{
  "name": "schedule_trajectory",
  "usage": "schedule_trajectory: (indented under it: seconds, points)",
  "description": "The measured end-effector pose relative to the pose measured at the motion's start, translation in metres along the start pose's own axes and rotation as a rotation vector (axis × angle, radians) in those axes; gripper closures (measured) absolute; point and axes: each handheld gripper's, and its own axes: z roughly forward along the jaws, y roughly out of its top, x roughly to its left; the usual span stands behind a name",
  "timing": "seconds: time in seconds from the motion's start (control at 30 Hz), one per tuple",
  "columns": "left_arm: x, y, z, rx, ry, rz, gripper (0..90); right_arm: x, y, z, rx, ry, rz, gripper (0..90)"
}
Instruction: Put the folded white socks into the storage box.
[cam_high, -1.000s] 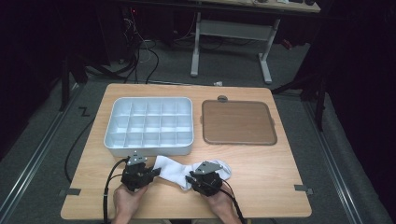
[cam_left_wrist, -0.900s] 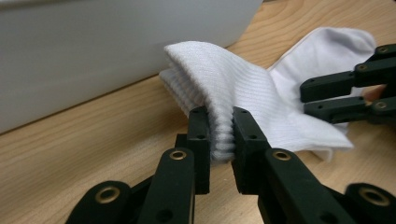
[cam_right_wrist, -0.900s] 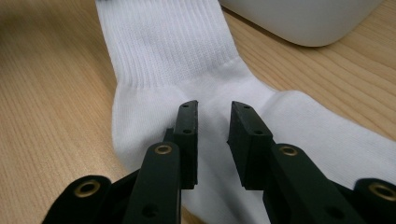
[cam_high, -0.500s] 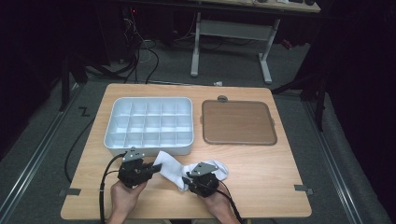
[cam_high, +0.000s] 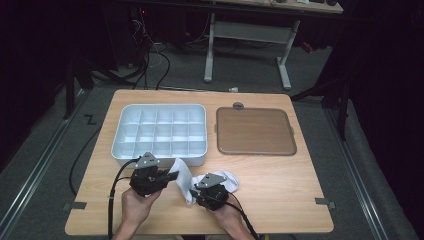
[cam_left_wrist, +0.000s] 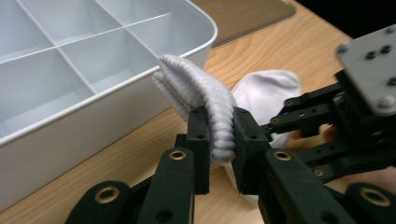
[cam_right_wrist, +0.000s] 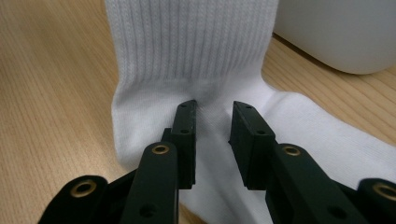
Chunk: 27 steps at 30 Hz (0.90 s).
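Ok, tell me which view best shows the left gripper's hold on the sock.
The left gripper view: the left gripper has its pads pressed on the ribbed cuff of the sock, seen close up. The high view shows that gripper at the sock's cuff end, too small to judge the grip. The right gripper view shows the sock's heel area between the right gripper jaws.

A wooden table (cam_high: 280, 190) carries a white divided tray (cam_high: 160, 132) toward its far left, a flat brown lid (cam_high: 254, 131) just beside it toward the far right, and a white sock (cam_high: 227, 180) lying near the front edge, at its middle.
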Motion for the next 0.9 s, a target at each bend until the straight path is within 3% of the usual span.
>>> schedule_trajectory:
  seconds: [0.23,0.47,0.63,0.73,0.9]
  points:
    - [-0.008,0.003,0.006,0.026,-0.008,0.035,79.4,0.006,0.006,0.006,0.002,0.003,0.000,71.7]
    - [-0.012,0.002,0.012,0.040,-0.017,0.038,79.4,0.015,0.011,0.012,0.002,0.005,-0.023,71.7]
    - [-0.013,0.000,0.014,0.059,-0.022,0.041,79.4,0.015,0.013,0.012,0.006,0.022,-0.013,69.0]
    - [-0.014,-0.001,0.015,0.064,-0.028,0.036,79.3,0.012,0.014,0.005,0.018,0.016,-0.006,66.7]
    - [-0.014,-0.003,0.017,0.072,-0.021,0.046,79.1,-0.003,0.011,-0.020,-0.029,-0.038,0.021,66.9]
